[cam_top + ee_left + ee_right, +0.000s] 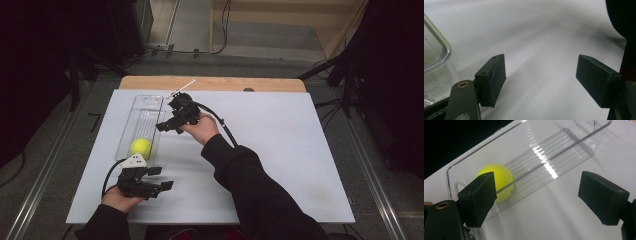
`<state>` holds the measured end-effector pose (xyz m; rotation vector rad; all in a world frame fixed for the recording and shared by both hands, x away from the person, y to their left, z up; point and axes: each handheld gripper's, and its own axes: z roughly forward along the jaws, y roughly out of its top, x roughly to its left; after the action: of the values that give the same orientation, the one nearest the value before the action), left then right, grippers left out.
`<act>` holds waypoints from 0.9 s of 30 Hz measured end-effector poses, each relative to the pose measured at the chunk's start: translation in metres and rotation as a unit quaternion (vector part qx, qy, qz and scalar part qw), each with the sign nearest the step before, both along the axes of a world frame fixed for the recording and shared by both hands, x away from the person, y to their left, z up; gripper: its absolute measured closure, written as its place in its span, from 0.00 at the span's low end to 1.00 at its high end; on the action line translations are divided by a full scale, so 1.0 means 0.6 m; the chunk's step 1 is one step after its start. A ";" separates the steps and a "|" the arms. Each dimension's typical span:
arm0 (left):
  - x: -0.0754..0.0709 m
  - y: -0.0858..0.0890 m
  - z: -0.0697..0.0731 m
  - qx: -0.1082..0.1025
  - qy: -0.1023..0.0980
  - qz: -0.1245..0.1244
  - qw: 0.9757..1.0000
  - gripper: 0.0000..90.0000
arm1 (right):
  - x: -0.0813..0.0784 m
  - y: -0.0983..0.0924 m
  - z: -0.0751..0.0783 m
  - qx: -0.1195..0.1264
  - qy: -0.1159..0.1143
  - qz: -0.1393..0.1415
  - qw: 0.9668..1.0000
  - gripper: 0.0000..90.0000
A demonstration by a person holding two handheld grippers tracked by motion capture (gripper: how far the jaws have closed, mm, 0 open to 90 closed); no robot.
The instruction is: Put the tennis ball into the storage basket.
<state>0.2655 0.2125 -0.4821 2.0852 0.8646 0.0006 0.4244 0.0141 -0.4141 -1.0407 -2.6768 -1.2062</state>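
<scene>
**Ball sitting in clear tray, both tools empty**

Nearest, at the left near edge of the white tabletop (280, 150), the left tool (161, 178) is resting low over the surface, held by a hand coming in from the bottom. Its jaws are standing wide apart with nothing between them; in the left gripper view the pads (494, 77) are framing bare tabletop, with a corner of the clear tray (436, 55) showing at the left edge.

Just beyond the left tool, the yellow ball (141, 147) is lying inside the clear plastic tray (157, 107), at the tray's near end. The tray is long and narrow, running near to far along the left part of the tabletop, with a ribbed floor.

Farther in, the right tool (167, 127) is hovering just right of the tray's middle, pointing left toward it, gripped by the right hand (202, 127) on a dark sleeve reaching across from the near right. Its jaws are standing apart, holding nothing. In the right gripper view the ball (499, 180) is sitting partly behind the left pad (480, 197), inside the tray wall, not touched.

Beyond the white sheet, a wooden edge (215, 82) is showing at the far side.
</scene>
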 end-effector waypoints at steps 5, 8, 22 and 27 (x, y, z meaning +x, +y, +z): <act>0.000 0.000 0.000 -0.001 -0.001 0.002 1.000 0.27 | -0.011 -0.022 0.002 0.003 -0.003 0.000 1.000 0.20; 0.000 0.000 0.000 -0.003 0.000 0.003 1.000 0.27 | -0.019 -0.040 0.002 0.000 -0.001 -0.002 1.000 0.22; 0.002 0.001 0.000 -0.009 0.007 0.006 1.000 0.27 | -0.052 -0.107 0.005 0.012 0.000 -0.009 1.000 0.22; 0.002 0.001 -0.001 -0.007 0.005 0.006 1.000 0.27 | -0.066 -0.127 -0.002 0.008 -0.001 -0.011 1.000 0.22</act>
<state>0.2669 0.2129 -0.4828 2.0684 0.8815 -0.0085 0.3847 -0.0621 -0.4156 -1.0708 -2.6591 -1.2307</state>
